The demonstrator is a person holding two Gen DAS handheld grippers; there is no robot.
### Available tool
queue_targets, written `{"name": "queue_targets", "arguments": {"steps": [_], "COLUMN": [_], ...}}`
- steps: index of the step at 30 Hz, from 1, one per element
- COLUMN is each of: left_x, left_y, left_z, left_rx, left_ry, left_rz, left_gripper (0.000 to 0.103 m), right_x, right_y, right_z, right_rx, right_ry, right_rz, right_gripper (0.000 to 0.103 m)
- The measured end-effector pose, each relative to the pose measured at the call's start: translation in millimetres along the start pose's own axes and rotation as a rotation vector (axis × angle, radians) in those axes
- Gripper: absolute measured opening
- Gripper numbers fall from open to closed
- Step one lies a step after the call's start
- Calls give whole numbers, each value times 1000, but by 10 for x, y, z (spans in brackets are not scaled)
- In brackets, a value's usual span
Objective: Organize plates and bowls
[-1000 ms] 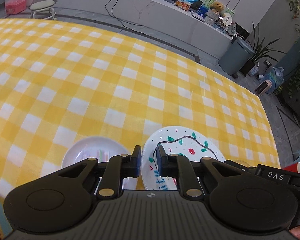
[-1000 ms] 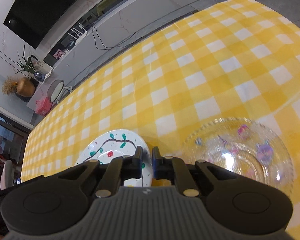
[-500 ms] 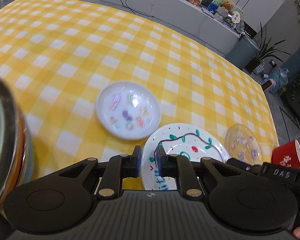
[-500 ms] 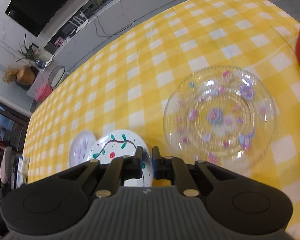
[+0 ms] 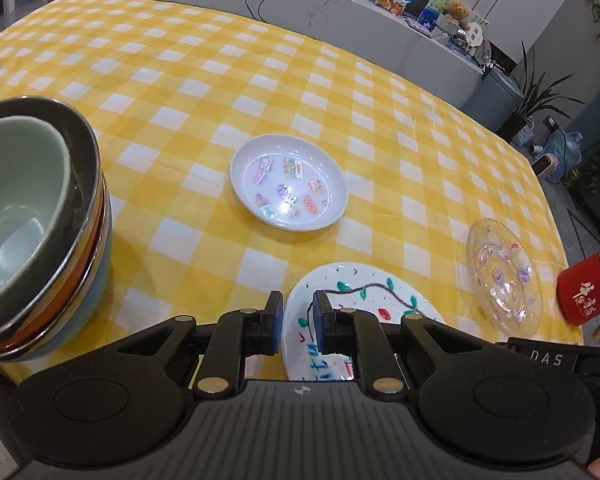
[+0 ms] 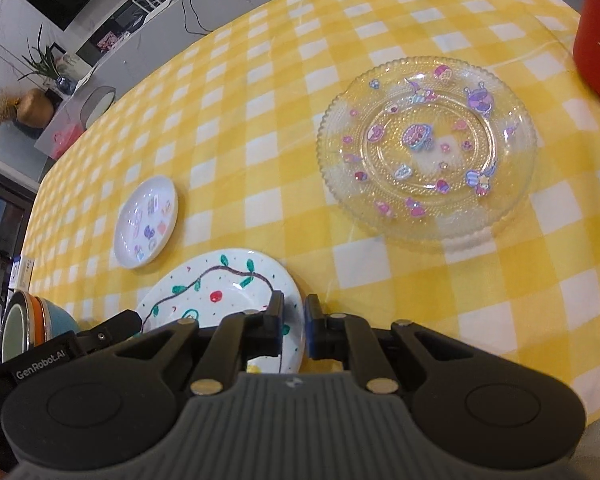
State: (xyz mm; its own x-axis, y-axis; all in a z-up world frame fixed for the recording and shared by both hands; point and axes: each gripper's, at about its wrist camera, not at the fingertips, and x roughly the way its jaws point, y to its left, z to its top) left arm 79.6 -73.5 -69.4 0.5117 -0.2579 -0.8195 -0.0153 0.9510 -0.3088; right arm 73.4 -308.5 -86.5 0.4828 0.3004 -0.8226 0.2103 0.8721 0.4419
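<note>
Here the painted plate, white with a hand-drawn vine and red berries, lies at the table's near edge; both views have pulled back and up over the last second, revealing the sticker dish, glass plate and bowl stack. The left gripper and right gripper hover empty, jaws narrowly parted, so sorting appears unstarted.

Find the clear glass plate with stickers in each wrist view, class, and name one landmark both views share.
Left wrist: clear glass plate at right edge, beside the red cup.
Right wrist: upper right, large.
Shared landmark: the painted vine plate near the fingertips.
</note>
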Motion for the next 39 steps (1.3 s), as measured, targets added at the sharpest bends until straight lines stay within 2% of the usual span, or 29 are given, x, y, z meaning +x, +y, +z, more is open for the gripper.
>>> {"name": "queue_targets", "arguments": {"steps": [7,15,23,26,27,30,33,39], "left_x": [76,58,48,32,15,-68,-124,-159], "left_y": [81,175,74,84,82,42,-12,-253], "left_z": [-84,-79,-100,-97,-100,-116,-96,-82], "left_rx": [-12,-29,55,53,54,75,90,162], "left_ry": [27,0,-32,-37,-50,-104,-127,-120], "left_rz": [14,47,106,107,115,133,119,59], "left_gripper": [17,17,18,18,18,18,24,27], "right_x": [37,92,121,110,101,13,-75,-316], "right_y": [30,155,236,241,238,228,194,69], "right_z": [-51,-66,-72,-62,-55,-30,14,159], "right_rx": [-20,-88,-117,-121,-124,-128,-122,-152], "right_ry": [31,52,51,52,43,9,-16,-131], "right_rz": [0,25,31,31,26,14,19,-88], "right_gripper": [12,12,12,15,15,26,27,36]}}
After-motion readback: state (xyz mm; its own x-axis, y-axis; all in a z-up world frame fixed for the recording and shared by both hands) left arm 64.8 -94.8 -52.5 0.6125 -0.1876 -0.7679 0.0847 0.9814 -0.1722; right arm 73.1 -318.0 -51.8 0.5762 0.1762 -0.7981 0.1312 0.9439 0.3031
